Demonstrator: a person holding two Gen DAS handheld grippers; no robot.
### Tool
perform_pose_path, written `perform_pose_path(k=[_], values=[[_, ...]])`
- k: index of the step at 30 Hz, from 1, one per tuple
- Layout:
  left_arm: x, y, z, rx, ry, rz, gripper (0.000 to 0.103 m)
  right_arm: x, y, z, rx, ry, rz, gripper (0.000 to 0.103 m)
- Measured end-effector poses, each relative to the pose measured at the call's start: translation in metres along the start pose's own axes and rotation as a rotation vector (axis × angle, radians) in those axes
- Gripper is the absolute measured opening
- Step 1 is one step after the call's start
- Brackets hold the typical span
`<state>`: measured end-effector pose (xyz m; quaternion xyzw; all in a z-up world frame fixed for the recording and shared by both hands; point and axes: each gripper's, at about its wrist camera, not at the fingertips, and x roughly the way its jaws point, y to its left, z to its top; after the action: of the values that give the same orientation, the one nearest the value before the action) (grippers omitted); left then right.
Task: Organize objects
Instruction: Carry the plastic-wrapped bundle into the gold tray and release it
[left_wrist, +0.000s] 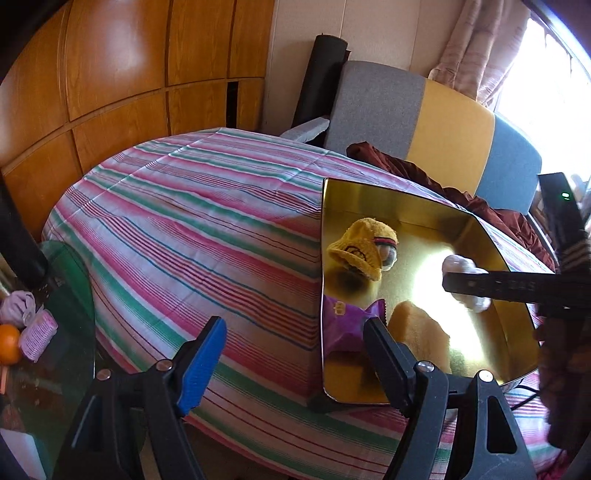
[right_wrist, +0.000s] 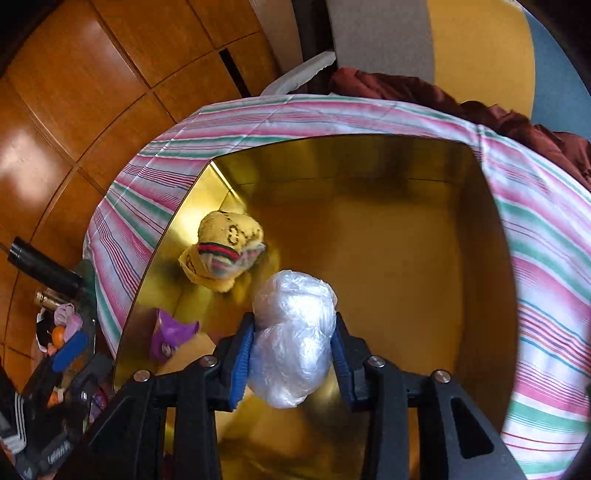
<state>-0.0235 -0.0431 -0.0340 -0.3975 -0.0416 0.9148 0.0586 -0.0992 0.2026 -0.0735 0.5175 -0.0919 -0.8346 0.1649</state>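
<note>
A shiny gold tin (left_wrist: 424, 236) (right_wrist: 388, 240) lies open on a table under a striped cloth (left_wrist: 184, 221). Inside it are a yellow knitted sock bundle (left_wrist: 364, 247) (right_wrist: 225, 243) and a purple snack packet (left_wrist: 343, 321) (right_wrist: 166, 336). My right gripper (right_wrist: 293, 325) hangs over the tin's near part, shut on a crumpled clear plastic bag (right_wrist: 295, 332) (left_wrist: 458, 264). One of its black fingers (left_wrist: 498, 286) crosses the tin from the right. My left gripper (left_wrist: 295, 325) stands open with nothing between its fingers, straddling the tin's left edge above the cloth.
A glass side table (left_wrist: 70, 280) at the left carries an orange (left_wrist: 9, 343) and pink bundles (left_wrist: 37, 334). Behind the table stand a grey, yellow and blue chair back (left_wrist: 443, 122), a dark red cloth (left_wrist: 424, 170) and wooden cabinet doors (left_wrist: 129, 74).
</note>
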Motion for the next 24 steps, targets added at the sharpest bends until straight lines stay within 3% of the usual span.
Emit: perform_pose_path(k=[2, 6, 12, 24], values=[[0.001, 0.002, 0.0, -0.003, -0.001, 0.0, 0.077, 0.012, 0.005, 0.003, 0.012, 0.015, 0.052, 0.052], [0.004, 0.005, -0.001, -0.005, 0.004, 0.001, 0.078, 0.012, 0.014, -0.001, -0.015, 0.001, 0.076, 0.068], [0.004, 0.004, -0.002, -0.003, -0.004, 0.009, 0.078, -0.006, 0.007, -0.011, -0.012, -0.045, 0.06, 0.068], [-0.004, -0.016, 0.001, 0.048, -0.025, -0.007, 0.081, -0.074, -0.026, -0.033, -0.005, -0.194, -0.077, 0.068]])
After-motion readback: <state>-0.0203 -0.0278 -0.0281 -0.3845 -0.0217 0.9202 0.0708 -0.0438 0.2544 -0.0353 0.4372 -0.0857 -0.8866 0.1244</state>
